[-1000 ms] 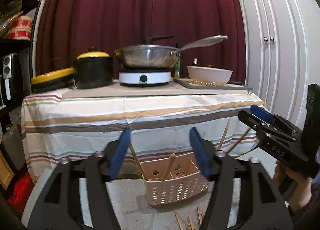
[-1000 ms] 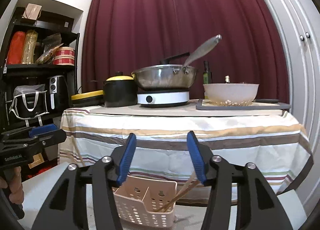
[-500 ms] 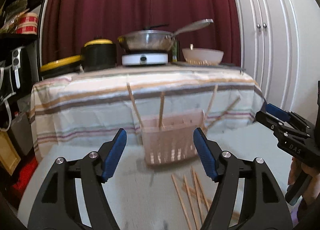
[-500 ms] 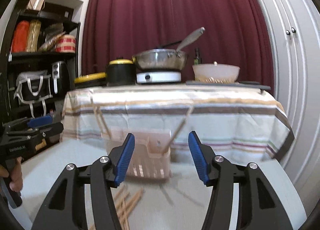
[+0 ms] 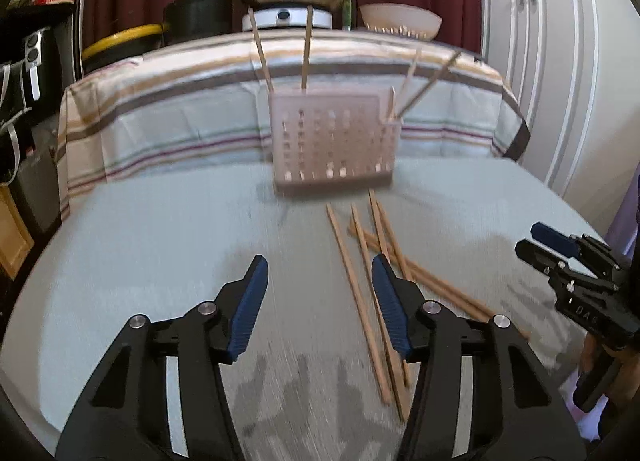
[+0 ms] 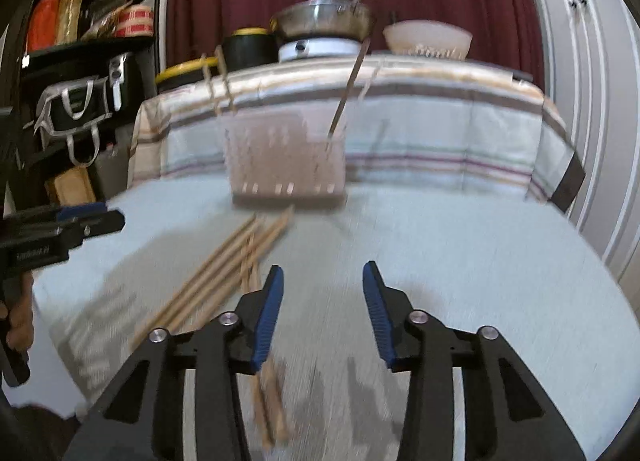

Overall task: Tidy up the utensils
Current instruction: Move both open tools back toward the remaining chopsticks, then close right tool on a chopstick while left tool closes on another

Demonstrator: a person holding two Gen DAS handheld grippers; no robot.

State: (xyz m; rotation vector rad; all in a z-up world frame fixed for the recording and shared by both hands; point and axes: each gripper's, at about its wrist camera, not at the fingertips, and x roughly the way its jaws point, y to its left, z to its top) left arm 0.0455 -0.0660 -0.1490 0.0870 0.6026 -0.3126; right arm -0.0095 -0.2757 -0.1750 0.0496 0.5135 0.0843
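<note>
Loose wooden chopsticks (image 5: 362, 261) lie scattered flat, just ahead; beyond them, a perforated pink holder (image 5: 332, 145) stands upright holding several.

Matt wooden chopsticks (image 5: 360, 285) lie before a perforated plastic basket (image 5: 332, 141).

The right gripper (image 6: 322, 285) hangs over a pale grey table (image 6: 460, 261), its blue-padded jaws closing with nothing between them. Loose wooden chopsticks (image 6: 224, 273) lie fanned on the table to the near left, some running under the left finger. Farther off stands a pink perforated utensil basket (image 6: 284, 165) with several chopsticks upright in it. At the left edge the left gripper (image 6: 80, 217) shows, held by a hand (image 6: 20, 325). The picture is blurred.
</note>
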